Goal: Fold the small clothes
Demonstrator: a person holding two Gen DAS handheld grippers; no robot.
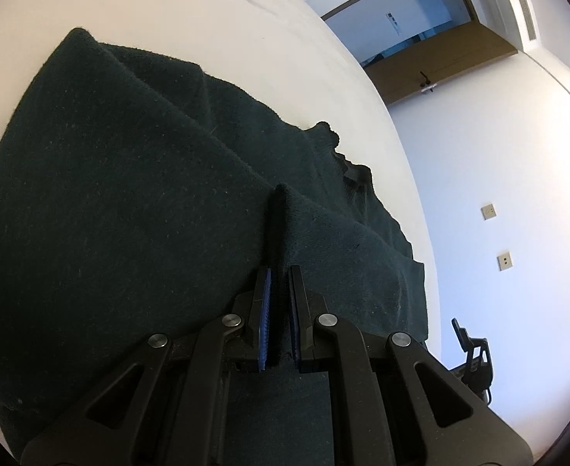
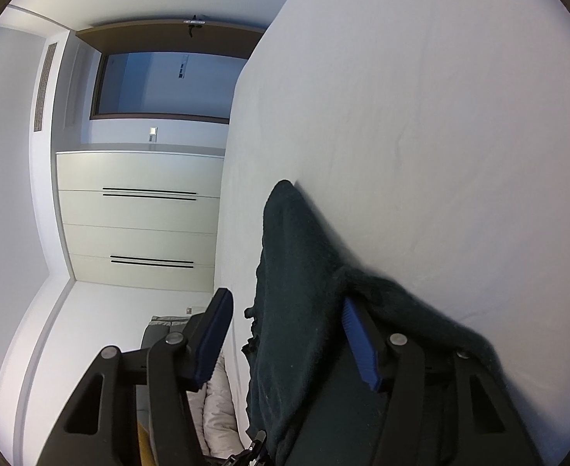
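A white-walled room is shown, with a brown door frame (image 1: 440, 73) at 1 o'clock in the left wrist view and a bank of pale drawers (image 2: 137, 221) at 9 o'clock in the right wrist view. Most of both views is filled by a white table (image 1: 215, 31), its surface bare toward 12 o'clock.

A dark green knitted garment (image 1: 110, 213) is spread across the table from 9 o'clock to 4 o'clock in the left wrist view, with a ribbed collar visible at 3 o'clock. In the right wrist view the same fabric is seen rising as a draped fold from 6 o'clock toward the centre, lying against the table's edge.

The left gripper (image 1: 279, 310) is seen at 6 o'clock, its blue-padded fingers (image 1: 264, 322) drawn nearly together and clamped on a raised ridge of the garment that stands upright between them.

The right gripper (image 2: 285, 334) is seen at 6 o'clock with its fingers (image 2: 360, 343) set well apart. Fabric lies between them and over the 5 o'clock finger, while the 7 o'clock finger stands clear of the cloth; no pinch is made.
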